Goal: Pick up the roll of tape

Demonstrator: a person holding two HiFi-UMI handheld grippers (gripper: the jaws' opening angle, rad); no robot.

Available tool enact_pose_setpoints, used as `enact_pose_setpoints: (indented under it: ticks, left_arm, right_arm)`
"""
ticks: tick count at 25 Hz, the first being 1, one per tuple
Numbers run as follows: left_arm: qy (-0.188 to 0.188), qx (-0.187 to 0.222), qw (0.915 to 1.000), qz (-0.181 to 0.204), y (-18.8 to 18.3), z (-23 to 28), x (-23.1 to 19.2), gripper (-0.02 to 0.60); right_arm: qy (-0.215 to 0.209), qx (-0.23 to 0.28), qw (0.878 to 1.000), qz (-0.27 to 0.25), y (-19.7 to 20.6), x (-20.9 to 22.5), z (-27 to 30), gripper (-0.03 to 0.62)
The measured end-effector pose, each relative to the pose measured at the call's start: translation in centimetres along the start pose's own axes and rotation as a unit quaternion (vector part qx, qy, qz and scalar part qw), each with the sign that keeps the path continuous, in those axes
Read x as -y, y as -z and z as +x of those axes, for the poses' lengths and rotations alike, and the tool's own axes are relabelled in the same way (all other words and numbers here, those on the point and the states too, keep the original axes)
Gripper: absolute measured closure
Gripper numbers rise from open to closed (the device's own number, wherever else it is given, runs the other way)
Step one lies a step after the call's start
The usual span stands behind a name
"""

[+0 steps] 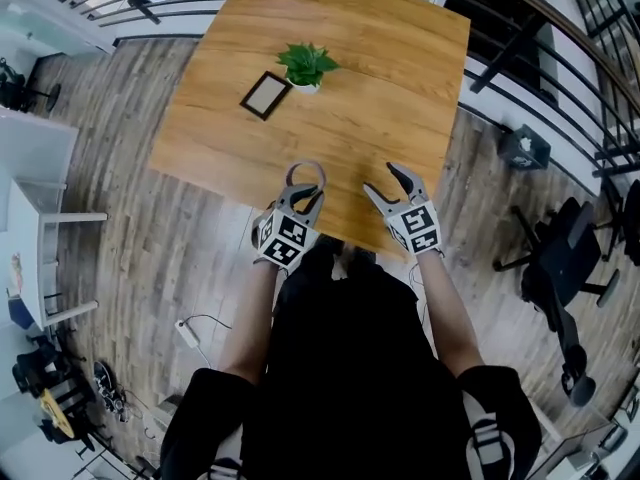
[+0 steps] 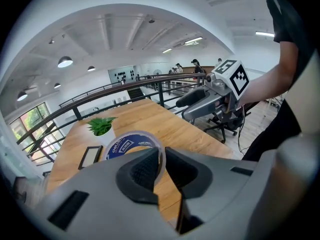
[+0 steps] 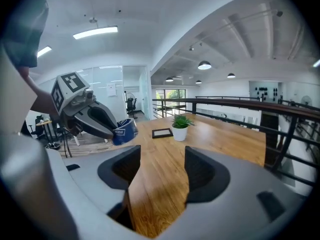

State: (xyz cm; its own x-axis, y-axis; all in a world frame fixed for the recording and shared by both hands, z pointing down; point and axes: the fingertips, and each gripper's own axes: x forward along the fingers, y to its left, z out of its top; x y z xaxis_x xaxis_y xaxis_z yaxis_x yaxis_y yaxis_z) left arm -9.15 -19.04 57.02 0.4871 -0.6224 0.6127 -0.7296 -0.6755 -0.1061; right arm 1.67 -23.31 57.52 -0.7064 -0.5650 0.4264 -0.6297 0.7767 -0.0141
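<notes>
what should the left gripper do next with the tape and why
Probably lift the left gripper straight up a little, grip unchanged. Its fingers pinch the wall of the roll of tape, low over the near edge of the table; whether it clears the wood is hard to tell. The right gripper is open and empty.

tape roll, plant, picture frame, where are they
tape roll (image 2: 125, 145), left gripper view, blue label
plant (image 1: 307, 64), head view, leaves
picture frame (image 1: 265, 95), head view, pale middle
</notes>
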Motion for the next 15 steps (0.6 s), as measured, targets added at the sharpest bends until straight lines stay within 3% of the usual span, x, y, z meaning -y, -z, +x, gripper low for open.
enact_pose_setpoints:
  ticks: [15]
  left_arm:
    - [-0.059,-0.018,0.9974,-0.037,2.2,-2.4,1.3,0.525]
  right_arm:
    - [-0.049,0.000,0.999,-0.016,1.0,-0.5,1.0,0.322]
